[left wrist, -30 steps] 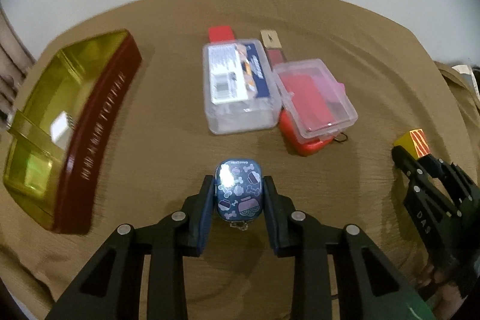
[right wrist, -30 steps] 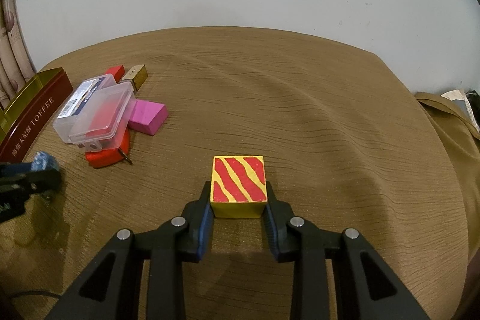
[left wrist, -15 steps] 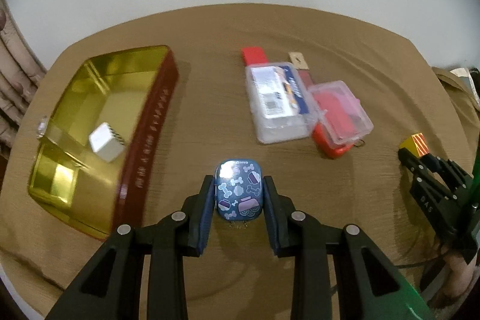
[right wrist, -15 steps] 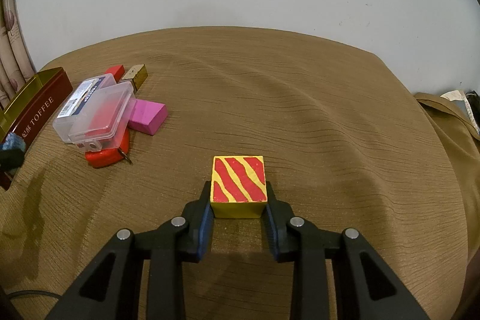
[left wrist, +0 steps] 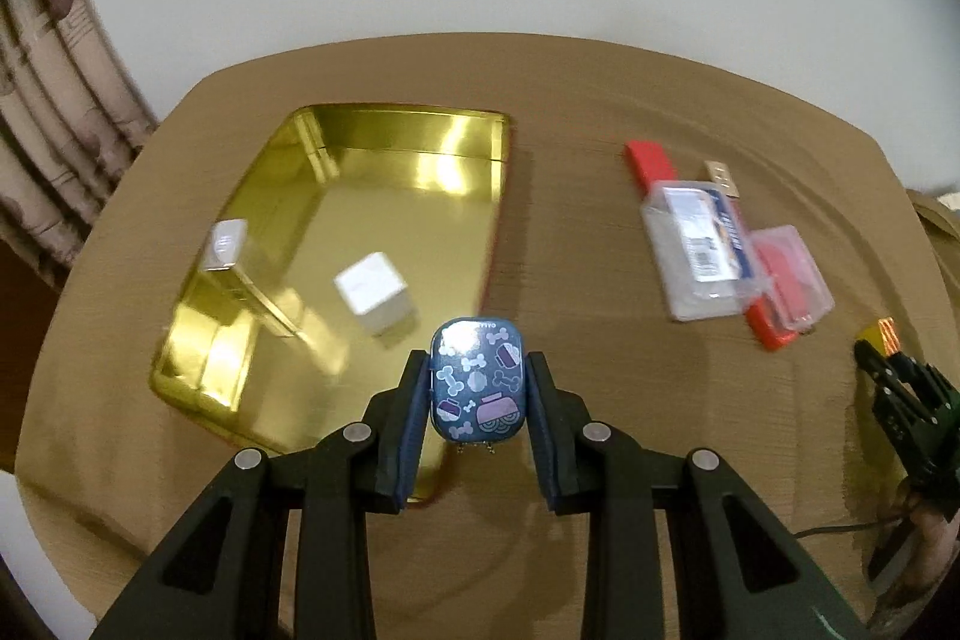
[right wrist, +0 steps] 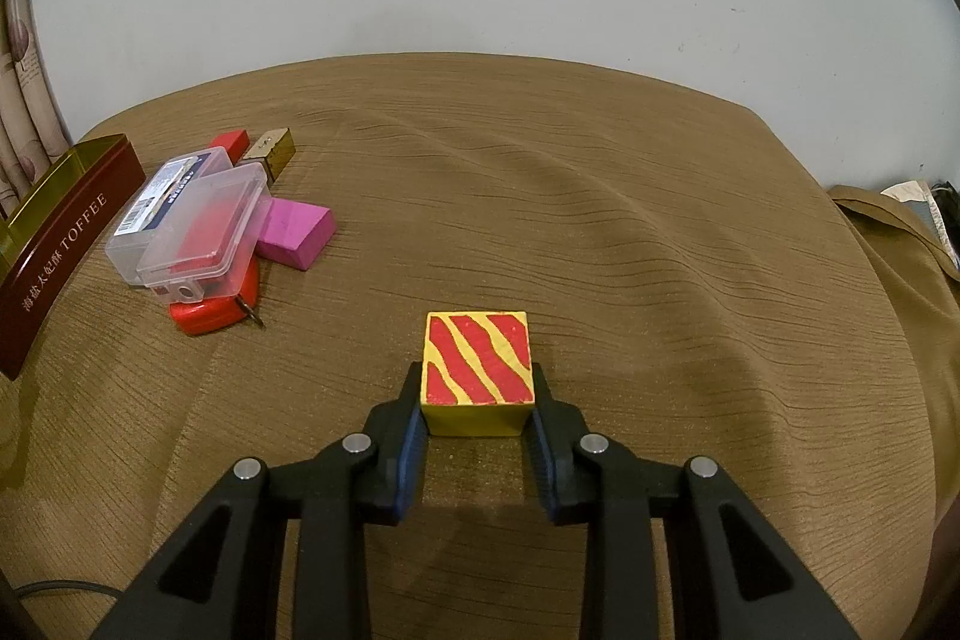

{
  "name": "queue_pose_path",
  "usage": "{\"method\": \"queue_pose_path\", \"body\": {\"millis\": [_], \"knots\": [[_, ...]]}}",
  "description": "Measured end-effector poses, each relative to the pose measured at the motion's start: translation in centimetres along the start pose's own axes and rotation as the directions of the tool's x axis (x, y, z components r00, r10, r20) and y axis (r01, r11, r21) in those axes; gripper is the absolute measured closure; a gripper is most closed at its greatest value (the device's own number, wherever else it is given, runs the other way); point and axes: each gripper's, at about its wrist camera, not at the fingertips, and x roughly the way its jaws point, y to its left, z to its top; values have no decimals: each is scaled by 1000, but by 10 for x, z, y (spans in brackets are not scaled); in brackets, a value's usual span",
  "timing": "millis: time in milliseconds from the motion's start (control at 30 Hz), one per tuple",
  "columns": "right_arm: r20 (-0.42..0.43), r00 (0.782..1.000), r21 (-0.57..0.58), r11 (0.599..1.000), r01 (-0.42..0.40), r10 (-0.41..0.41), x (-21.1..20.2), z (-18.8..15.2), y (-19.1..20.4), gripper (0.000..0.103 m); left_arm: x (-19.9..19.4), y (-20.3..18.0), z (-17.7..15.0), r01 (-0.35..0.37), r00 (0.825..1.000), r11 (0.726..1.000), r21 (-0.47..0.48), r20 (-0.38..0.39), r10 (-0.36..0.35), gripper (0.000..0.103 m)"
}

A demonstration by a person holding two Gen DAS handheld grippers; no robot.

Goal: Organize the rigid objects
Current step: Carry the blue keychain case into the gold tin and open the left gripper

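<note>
My left gripper (left wrist: 478,388) is shut on a small blue case with bone prints (left wrist: 478,379) and holds it above the near right rim of the open gold tin (left wrist: 414,130). A white cube (left wrist: 375,292) lies inside the tin. My right gripper (right wrist: 477,403) is shut on a yellow cube with red stripes (right wrist: 477,367) low over the brown cloth; it also shows at the right edge of the left wrist view (left wrist: 888,370). The tin's red side, marked TOFFEE, shows in the right wrist view (right wrist: 60,250).
Two clear plastic boxes (right wrist: 192,214) lie stacked over a red item (right wrist: 210,310), beside a pink block (right wrist: 294,235), a red block (right wrist: 231,140) and a small gold block (right wrist: 270,148). The same pile (left wrist: 720,244) is right of the tin. A curtain (left wrist: 54,130) hangs at left.
My left gripper has carried the blue case leftward and up, from beside the clear boxes to over the tin's rim. The right gripper and striped cube have stayed in place.
</note>
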Motion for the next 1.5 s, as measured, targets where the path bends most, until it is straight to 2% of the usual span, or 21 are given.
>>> {"method": "queue_pose_path", "body": {"millis": [300, 767, 1500], "knots": [[0, 1000, 0, 1000, 1, -1, 0, 0, 0, 73, -3, 42, 6, -43, 999, 997, -56, 21, 45, 75], [-2, 1000, 0, 1000, 5, -5, 0, 0, 1, 73, 17, 92, 10, -106, 994, 983, -151, -22, 104, 75], [-2, 1000, -1, 1000, 8, -8, 0, 0, 0, 73, 59, 105, 14, -141, 989, 973, -183, -70, 130, 75]]}}
